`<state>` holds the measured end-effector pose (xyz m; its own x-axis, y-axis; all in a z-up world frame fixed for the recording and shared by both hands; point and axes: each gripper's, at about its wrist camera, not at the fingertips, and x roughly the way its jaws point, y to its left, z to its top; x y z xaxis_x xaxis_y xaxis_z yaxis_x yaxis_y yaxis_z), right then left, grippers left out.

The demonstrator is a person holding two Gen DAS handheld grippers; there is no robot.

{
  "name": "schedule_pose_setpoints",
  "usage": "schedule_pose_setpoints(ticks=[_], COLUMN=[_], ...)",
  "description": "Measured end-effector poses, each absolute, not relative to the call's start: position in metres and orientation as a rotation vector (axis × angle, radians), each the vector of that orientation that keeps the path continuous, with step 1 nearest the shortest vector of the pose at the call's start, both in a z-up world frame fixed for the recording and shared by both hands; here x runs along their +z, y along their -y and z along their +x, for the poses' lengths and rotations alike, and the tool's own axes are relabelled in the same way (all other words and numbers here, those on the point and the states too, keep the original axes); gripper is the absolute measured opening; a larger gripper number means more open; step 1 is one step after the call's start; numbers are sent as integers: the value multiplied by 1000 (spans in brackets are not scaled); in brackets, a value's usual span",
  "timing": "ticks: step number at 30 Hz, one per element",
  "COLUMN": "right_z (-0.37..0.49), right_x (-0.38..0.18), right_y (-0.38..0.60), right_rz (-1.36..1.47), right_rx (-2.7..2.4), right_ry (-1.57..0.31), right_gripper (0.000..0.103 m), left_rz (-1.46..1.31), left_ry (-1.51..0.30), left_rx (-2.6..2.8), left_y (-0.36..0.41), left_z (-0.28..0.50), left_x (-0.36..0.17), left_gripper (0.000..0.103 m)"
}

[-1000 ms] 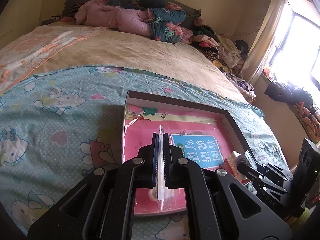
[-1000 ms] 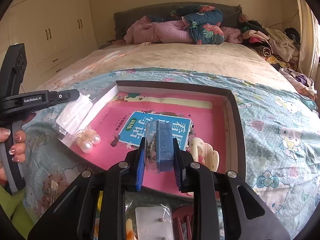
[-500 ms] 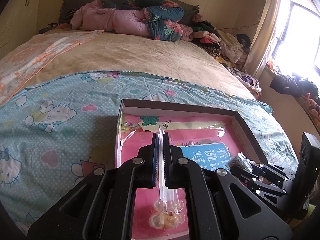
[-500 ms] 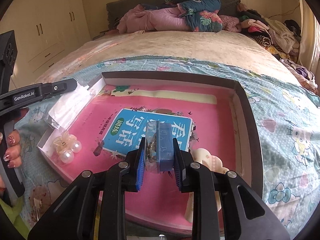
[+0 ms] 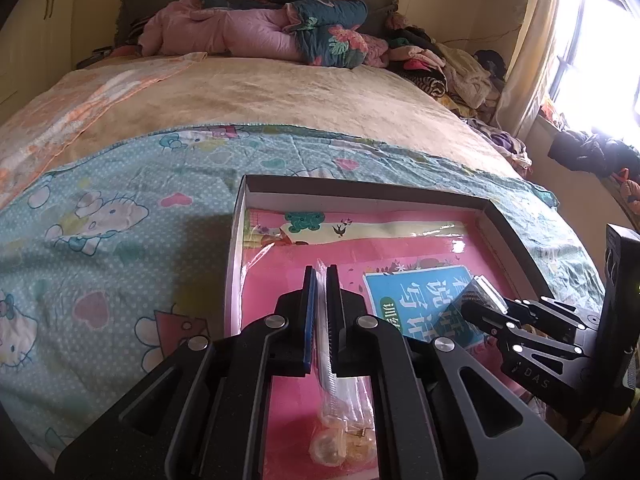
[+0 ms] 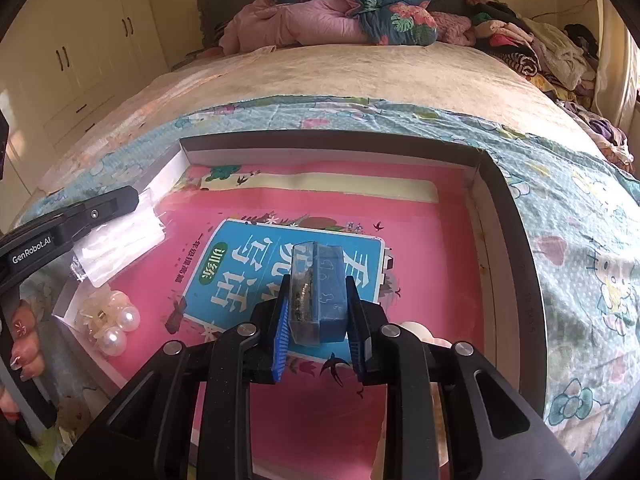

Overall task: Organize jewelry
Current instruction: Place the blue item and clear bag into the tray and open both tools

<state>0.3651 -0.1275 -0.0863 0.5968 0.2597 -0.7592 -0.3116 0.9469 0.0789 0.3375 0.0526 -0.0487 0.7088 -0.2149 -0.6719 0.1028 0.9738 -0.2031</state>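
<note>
A shallow dark-rimmed box (image 6: 520, 240) with a pink and blue book cover as its floor lies on the bed; it also shows in the left wrist view (image 5: 360, 192). My left gripper (image 5: 320, 280) is shut on a clear plastic packet (image 6: 120, 240), held over the box's left side. My right gripper (image 6: 318, 292) is shut on a small blue and clear jewelry case (image 6: 318, 280) above the box's middle. A pearl hair clip (image 6: 114, 324) lies in the box's near left corner, below the packet. A cream clip (image 6: 416, 330) lies behind my right fingers, mostly hidden.
The box sits on a blue cartoon-print sheet (image 5: 100, 240) at the foot of a beige bed (image 5: 280, 92). Folded quilts (image 6: 340, 12) and a clothes pile (image 6: 540, 48) are at the far end. White wardrobes (image 6: 80, 48) stand to the left.
Both grippers have moved forward over the box, each still holding its item. The pearl clip and cream clip now lie nearer under them.
</note>
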Motion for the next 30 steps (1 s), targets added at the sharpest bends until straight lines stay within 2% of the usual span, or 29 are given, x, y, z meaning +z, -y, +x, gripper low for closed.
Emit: schedule_pose_setpoints(ticks=[7,9,13,17,26,30], right_z=[359,356,346,334,304,289], right_x=[-86,-85,-82,-76,-64,-57], right_y=[131,133,140,148,169,172], right_rz=[-49,-34,-11,9,41,30], right_rx=[339,351,352,355,355,352], right_ry=[-869,-869,-865,-849,-808,-777], right_gripper=[26,38,44,56,67,71], left_rz=[-144,-145,-144,-143,-134,-126], left_ry=[-778,-780,-781,-781,-759,-736], left_rx=[-169,-168,-165,-162,-151,-147], left_y=[-52,-52,-52,-52,-52,-50], left_z=[336,334,331,326,306,294], left_x=[-54,-55,-56,-56,-49,-41], left_gripper=[2,2,2,2,27,34])
